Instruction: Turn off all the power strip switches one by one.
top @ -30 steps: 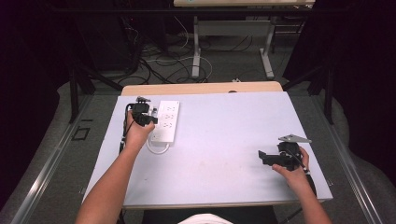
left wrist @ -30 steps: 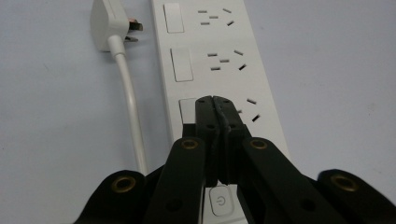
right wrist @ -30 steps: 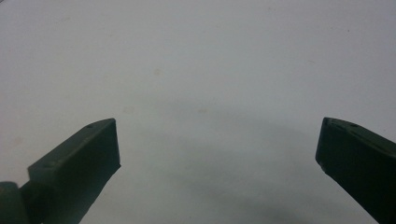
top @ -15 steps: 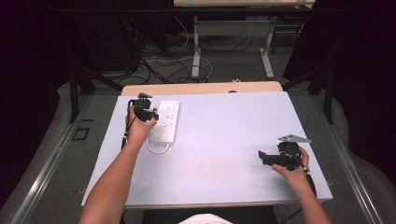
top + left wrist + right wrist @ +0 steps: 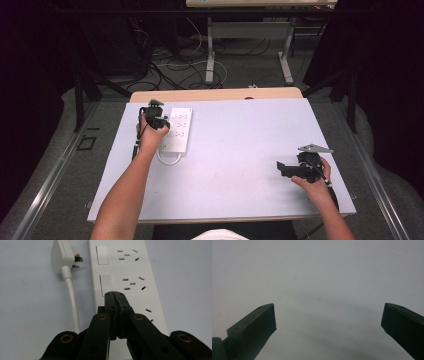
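**A:** Wide look first: the pale table [image 5: 240,165], and at its far left the white power strip [image 5: 178,129], lying lengthwise, near to far. Its white cord [image 5: 169,160] loops off the near end.

**B:** And the left gripper [image 5: 159,121] is right on top of it. In the left gripper view its jaws are pressed together with nothing between them, and the tips sit at the near end of the second rocker switch [image 5: 105,285].

**A:** So it's poking, not gripping. I'd judge the job is switching the strip's rockers with the closed tips.

**B:** How far along, though? The first switch [image 5: 102,254] lies farther off, and I can't tell from here which way either rocker is set.

**A:** Agreed. The plug [image 5: 63,257] lies loose on the table just left of the strip, prongs bare, so nothing's powered.

**B:** The right gripper [image 5: 285,169]?

**A:** Parked at the near right, well apart from the strip. Its own view shows the jaws spread wide over bare table, holding nothing.

**B:** My call: mid-task. The press on this switch looks under way, and any sockets nearer along the strip remain to be dealt with.
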Available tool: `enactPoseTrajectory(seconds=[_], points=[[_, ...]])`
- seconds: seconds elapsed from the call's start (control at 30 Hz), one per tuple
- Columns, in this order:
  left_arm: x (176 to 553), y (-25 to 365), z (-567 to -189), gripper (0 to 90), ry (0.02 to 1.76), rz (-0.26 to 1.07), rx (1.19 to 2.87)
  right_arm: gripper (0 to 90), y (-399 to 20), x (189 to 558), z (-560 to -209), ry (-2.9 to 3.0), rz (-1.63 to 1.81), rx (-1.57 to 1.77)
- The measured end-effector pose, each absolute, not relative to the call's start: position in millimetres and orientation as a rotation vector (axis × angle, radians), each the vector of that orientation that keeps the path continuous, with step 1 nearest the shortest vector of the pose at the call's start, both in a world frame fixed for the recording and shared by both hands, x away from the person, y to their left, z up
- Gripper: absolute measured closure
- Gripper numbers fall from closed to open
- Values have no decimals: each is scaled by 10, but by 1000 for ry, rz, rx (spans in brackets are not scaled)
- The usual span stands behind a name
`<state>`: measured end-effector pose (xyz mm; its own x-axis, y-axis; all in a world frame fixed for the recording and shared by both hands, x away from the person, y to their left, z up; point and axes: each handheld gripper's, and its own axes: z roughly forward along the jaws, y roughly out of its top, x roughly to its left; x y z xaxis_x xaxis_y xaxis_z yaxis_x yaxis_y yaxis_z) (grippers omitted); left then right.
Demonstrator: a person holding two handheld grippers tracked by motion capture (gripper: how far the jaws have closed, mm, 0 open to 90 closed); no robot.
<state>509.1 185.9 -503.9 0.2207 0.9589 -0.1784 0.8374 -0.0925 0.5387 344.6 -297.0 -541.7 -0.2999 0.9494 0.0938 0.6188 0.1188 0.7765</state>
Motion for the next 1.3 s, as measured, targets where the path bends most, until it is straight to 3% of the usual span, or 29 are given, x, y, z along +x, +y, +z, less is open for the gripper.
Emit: enactPoseTrajectory(seconds=[1.3], points=[[5163, 1815, -5175, 900, 1686, 298, 1981, 0, -2963, 3445, -5415, 1980, 1031, 1510]])
